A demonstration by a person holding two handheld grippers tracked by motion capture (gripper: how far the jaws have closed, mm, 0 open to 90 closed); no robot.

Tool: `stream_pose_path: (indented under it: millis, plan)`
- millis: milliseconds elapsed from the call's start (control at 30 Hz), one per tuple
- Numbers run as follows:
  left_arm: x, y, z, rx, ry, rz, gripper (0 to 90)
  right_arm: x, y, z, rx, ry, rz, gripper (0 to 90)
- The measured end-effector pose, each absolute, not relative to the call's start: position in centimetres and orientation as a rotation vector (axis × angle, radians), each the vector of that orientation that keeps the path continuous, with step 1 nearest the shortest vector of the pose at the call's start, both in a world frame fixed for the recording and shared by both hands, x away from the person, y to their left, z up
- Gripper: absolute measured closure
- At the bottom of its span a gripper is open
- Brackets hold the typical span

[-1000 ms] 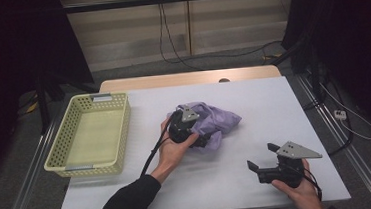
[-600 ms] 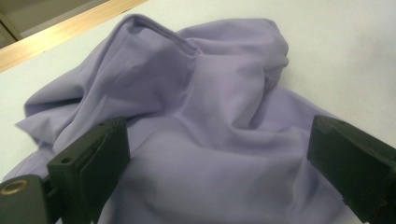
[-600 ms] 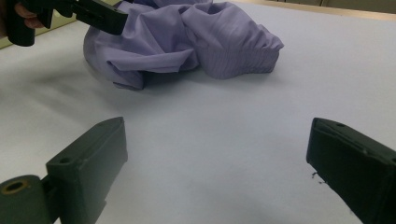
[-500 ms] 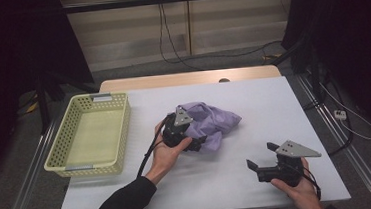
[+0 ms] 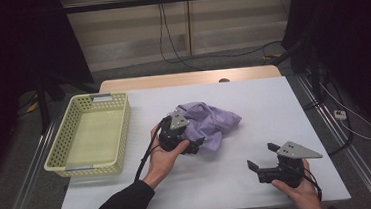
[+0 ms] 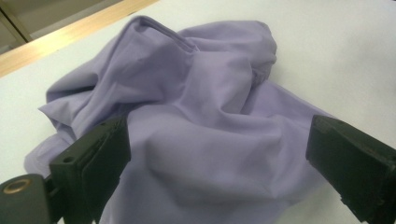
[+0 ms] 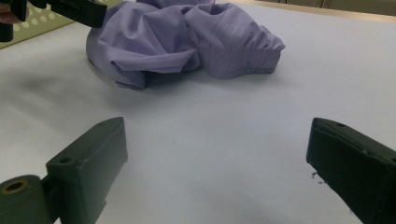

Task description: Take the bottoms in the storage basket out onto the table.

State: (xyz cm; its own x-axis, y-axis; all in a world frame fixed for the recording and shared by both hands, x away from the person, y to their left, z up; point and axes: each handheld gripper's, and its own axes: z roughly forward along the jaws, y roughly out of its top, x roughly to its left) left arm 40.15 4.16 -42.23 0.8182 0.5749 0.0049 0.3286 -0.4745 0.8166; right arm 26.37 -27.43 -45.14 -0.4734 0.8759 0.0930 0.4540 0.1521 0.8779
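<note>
Since the earlier frames, the left gripper [image 5: 192, 144] had slid a little toward the near-left edge of the crumpled purple cloth [image 5: 210, 121], while the right gripper [image 5: 264, 158] had kept its place near the table's front right corner. The cloth lay bunched in a heap around the middle of the white table [image 5: 274, 107], with the yellow basket [image 5: 120, 134] standing well apart at the left. In the left gripper view the jaws stood wide apart, straddling a raised fold of the cloth [image 6: 205, 140] without yet pinching it; the fabric looked to sit between them rather than in their grasp. The right gripper's jaws were likewise spread with nothing between them, resting over bare table, the cloth [image 7: 187, 42] well ahead of it. The risks from here seemed to lie in the grasp itself. If the jaws closed on only the top layer of a loose fold, the thin fabric could slip out once lifted, or a single ply could rise while most of the heap dragged behind across the table. A shallow bite near the edge might also let the bundle unfurl and trail, so that it caught on the basket rim during any carry leftward. Pressing too low could instead jam the jaw tips against the tabletop and push the cloth away.
</note>
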Motion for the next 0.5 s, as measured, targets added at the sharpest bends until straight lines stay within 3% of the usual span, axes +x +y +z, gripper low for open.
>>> stream_pose_path:
  millis: [500]
  plan:
    - [39.0, 6.0, -41.1, 2.054, 0.660, 0.381, 7.1, 26.4, -27.4, -45.1, 1.266, 1.990, 1.264, 5.4]
